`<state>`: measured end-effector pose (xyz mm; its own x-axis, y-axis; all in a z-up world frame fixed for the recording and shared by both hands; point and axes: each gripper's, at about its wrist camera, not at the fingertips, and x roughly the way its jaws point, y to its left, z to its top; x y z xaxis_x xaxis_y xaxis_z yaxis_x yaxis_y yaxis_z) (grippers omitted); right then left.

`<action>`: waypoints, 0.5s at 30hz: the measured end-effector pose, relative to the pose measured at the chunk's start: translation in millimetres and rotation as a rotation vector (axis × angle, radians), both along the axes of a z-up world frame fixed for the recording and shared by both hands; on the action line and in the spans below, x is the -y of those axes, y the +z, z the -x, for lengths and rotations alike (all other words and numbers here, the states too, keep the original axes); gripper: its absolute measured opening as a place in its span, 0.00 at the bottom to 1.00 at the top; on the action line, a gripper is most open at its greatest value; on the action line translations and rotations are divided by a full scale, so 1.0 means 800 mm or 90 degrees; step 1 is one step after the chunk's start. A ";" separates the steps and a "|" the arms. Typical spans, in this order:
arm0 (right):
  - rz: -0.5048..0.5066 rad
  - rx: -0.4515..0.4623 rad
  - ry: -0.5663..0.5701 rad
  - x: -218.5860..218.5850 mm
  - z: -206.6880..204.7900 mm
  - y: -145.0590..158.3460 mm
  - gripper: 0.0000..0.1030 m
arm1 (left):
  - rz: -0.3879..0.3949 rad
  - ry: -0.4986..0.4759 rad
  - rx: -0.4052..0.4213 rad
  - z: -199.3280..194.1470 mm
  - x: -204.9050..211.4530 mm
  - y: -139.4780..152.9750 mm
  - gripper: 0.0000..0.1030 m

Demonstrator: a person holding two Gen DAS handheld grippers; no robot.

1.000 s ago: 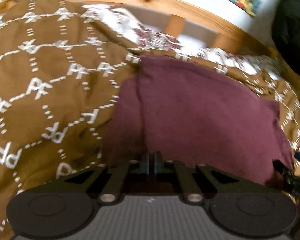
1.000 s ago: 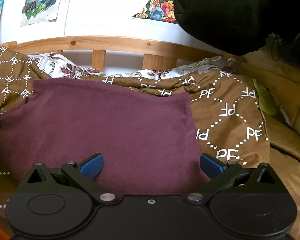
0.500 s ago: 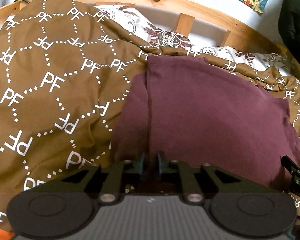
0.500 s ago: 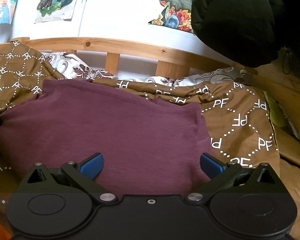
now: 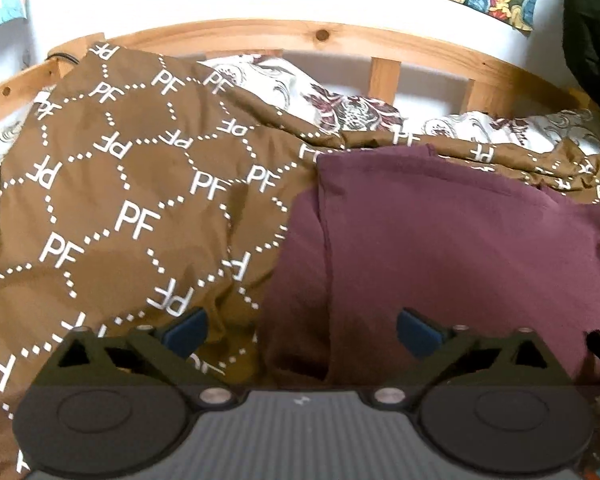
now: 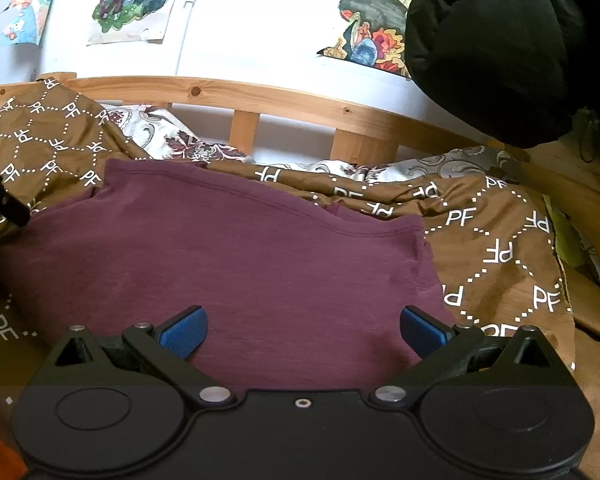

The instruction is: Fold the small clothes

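A maroon garment (image 5: pixel 452 252) lies folded flat on the brown PF-patterned bedspread (image 5: pixel 112 208), with a folded-over strip along its left side. My left gripper (image 5: pixel 300 330) is open and empty over the garment's near left edge. The garment also shows in the right wrist view (image 6: pixel 236 256). My right gripper (image 6: pixel 302 330) is open and empty over its near right part. The left gripper's tip (image 6: pixel 0 200) shows at the left edge of the right wrist view.
A wooden bed rail (image 6: pixel 284 104) runs along the far side, with floral pillows (image 5: pixel 340 108) below it. A black padded garment (image 6: pixel 512 44) hangs at the upper right. Posters (image 6: pixel 132 0) hang on the white wall. The bedspread (image 6: pixel 500 248) extends right.
My left gripper has opened and let go of the garment's left edge, and has drawn back a little. My right gripper has stayed open and has also pulled back.
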<state>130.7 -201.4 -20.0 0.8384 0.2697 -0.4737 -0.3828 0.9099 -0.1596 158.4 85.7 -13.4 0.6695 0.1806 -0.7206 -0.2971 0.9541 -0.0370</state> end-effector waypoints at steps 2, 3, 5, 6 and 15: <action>-0.001 -0.001 -0.003 -0.003 -0.001 0.001 0.99 | 0.001 0.000 -0.007 -0.007 -0.003 -0.004 0.99; -0.003 -0.003 -0.007 -0.005 -0.002 0.002 0.99 | 0.007 -0.003 -0.009 -0.010 -0.006 -0.006 0.99; -0.012 -0.015 -0.023 -0.013 -0.006 0.005 0.99 | 0.032 -0.008 -0.007 -0.018 -0.013 -0.012 0.99; -0.018 -0.021 -0.030 -0.019 -0.008 0.007 0.99 | 0.050 -0.009 -0.003 -0.021 -0.018 -0.016 0.99; -0.023 -0.046 0.003 -0.053 -0.008 -0.010 0.99 | 0.133 -0.057 0.007 -0.050 -0.045 -0.051 0.99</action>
